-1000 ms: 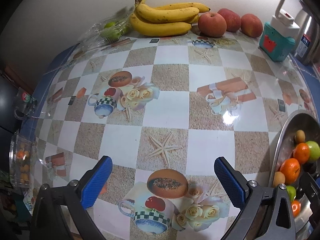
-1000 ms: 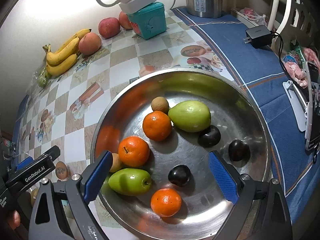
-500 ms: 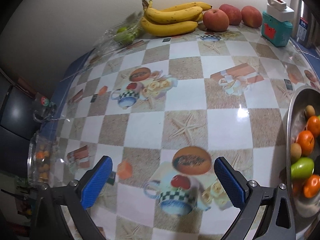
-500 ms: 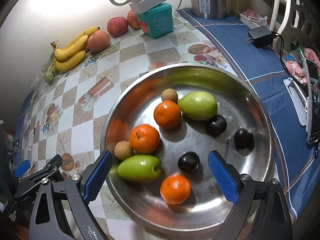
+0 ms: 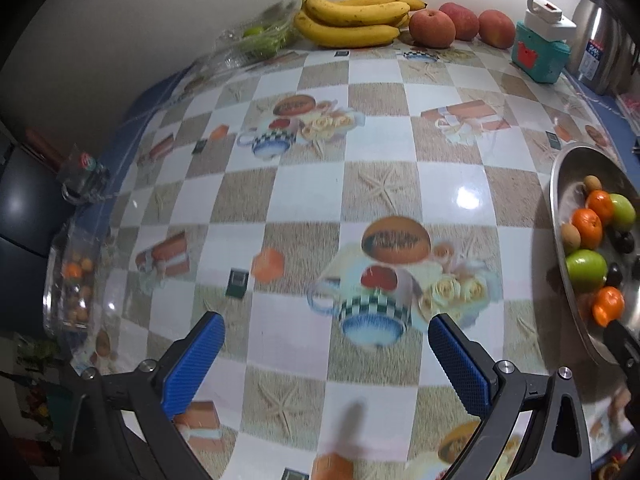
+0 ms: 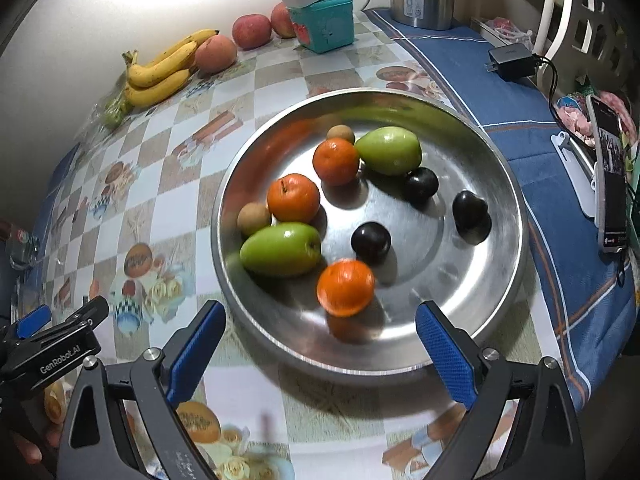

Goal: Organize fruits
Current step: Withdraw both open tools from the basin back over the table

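Both jaws spread, empty. Left gripper (image 5: 326, 354) over bare bench (image 5: 380, 184) middle; right gripper (image 6: 320, 336) at near rim of steel tray (image 6: 504, 200), bench right side, holding loose fruit. Nearest orange (image 6: 346, 287) round: risk it rolls out if jaws close off-centre.

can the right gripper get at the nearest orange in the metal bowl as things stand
Probably yes. The right gripper is open and empty just short of the metal bowl, and the nearest orange lies right ahead with bare metal in front; only the low rim must be cleared.
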A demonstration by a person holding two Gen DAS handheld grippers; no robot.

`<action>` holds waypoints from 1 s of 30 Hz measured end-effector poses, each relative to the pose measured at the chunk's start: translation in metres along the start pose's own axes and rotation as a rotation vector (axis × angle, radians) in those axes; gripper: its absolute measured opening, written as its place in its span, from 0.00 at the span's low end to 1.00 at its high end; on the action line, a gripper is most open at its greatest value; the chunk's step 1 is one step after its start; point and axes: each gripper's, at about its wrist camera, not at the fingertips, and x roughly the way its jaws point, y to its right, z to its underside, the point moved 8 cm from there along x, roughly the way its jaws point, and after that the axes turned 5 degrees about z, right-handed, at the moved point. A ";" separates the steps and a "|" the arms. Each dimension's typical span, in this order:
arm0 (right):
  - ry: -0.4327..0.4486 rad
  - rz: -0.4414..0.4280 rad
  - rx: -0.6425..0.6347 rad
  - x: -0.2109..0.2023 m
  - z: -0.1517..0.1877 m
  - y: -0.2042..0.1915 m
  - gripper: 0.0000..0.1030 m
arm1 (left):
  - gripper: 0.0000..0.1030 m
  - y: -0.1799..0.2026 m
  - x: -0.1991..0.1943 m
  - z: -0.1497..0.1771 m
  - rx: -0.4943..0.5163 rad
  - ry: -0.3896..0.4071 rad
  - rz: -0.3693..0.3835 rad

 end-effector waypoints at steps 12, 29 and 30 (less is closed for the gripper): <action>0.041 0.009 -0.023 -0.018 0.007 -0.003 0.93 | 1.00 -0.014 -0.018 0.012 -0.044 0.033 0.061; 0.067 0.034 -0.060 -0.024 0.007 -0.011 0.93 | 1.00 -0.006 -0.023 0.012 -0.016 0.057 0.089; 0.068 0.033 -0.060 -0.024 0.007 -0.011 0.93 | 1.00 -0.006 -0.023 0.012 -0.016 0.058 0.089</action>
